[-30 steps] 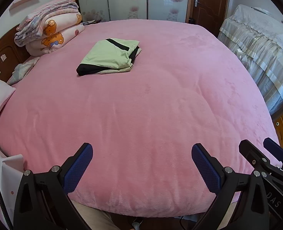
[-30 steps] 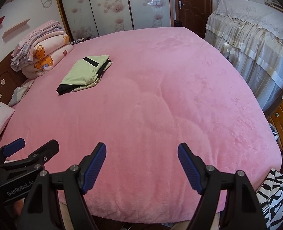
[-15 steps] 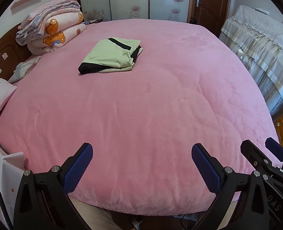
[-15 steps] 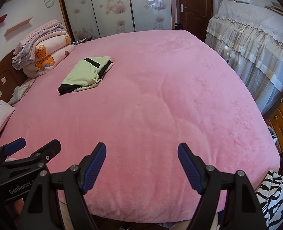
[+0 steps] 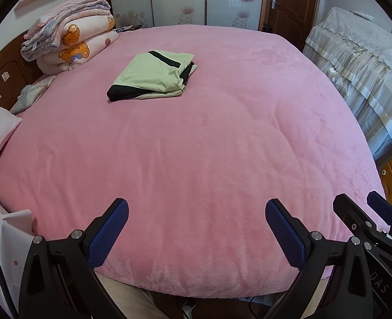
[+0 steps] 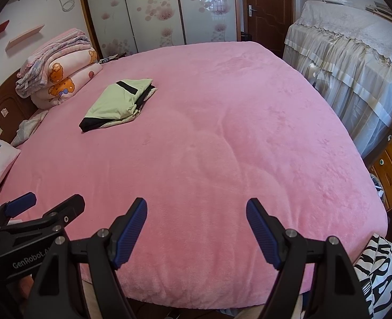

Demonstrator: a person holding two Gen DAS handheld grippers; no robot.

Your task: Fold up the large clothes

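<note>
garment [image 5: 153, 75] folded, 11 o'clock on bed [image 5: 222, 159] | left gripper [image 5: 196, 228], right gripper [image 6: 196, 226]: jaws apart, empty | risk: snagging it undoes the folds

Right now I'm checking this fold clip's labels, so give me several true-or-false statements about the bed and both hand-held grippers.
1. The green and black garment lies folded on the pink blanket. True.
2. The left hand-held gripper clamps the garment. False: it is open and empty, near the bed's front edge.
3. The right hand-held gripper is open. True.
4. The folded quilts sit at the foot of the bed. False: they are stacked by the headboard.
</note>
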